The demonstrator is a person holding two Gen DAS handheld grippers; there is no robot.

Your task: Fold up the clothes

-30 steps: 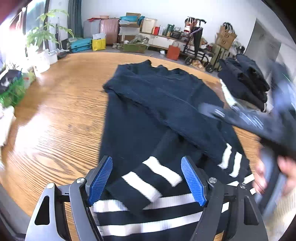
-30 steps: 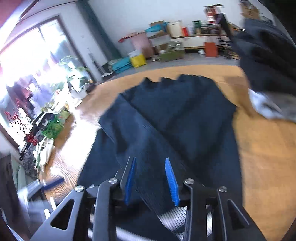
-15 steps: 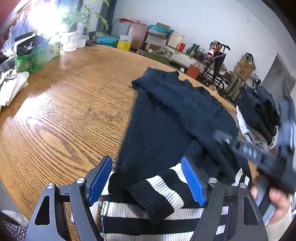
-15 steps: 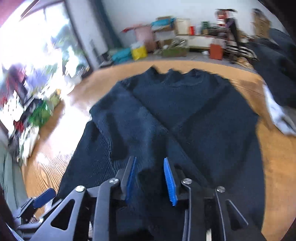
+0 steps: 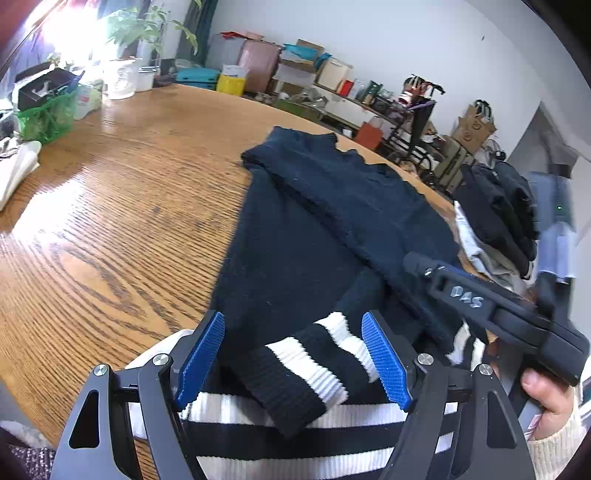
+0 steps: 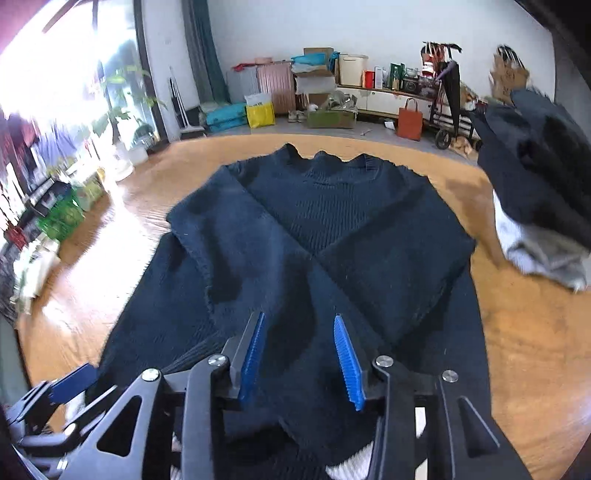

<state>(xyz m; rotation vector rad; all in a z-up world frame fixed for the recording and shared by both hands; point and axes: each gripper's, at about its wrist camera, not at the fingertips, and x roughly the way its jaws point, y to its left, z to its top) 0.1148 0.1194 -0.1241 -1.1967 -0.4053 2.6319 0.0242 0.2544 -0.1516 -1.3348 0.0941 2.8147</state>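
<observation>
sweater (image 6: 325, 236): flat on bench (image 5: 110, 206), both sleeves crossed over chest | striped cuff (image 5: 306, 369): between fingers of left tool (image 5: 291, 363), gaping, unclamped | right tool (image 6: 301, 363): apart over sleeve | handling: soft, limp, bulky knit; pinch ribbed hem or cuff

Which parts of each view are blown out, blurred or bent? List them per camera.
Left wrist view: the window corner by the plant is blown out, glare streaks the wooden table, and the right gripper is softly blurred. Right wrist view: the window is overexposed, the left edge is smeared, the clothes pile is blurred, and the table rim curves from fisheye distortion.
</observation>
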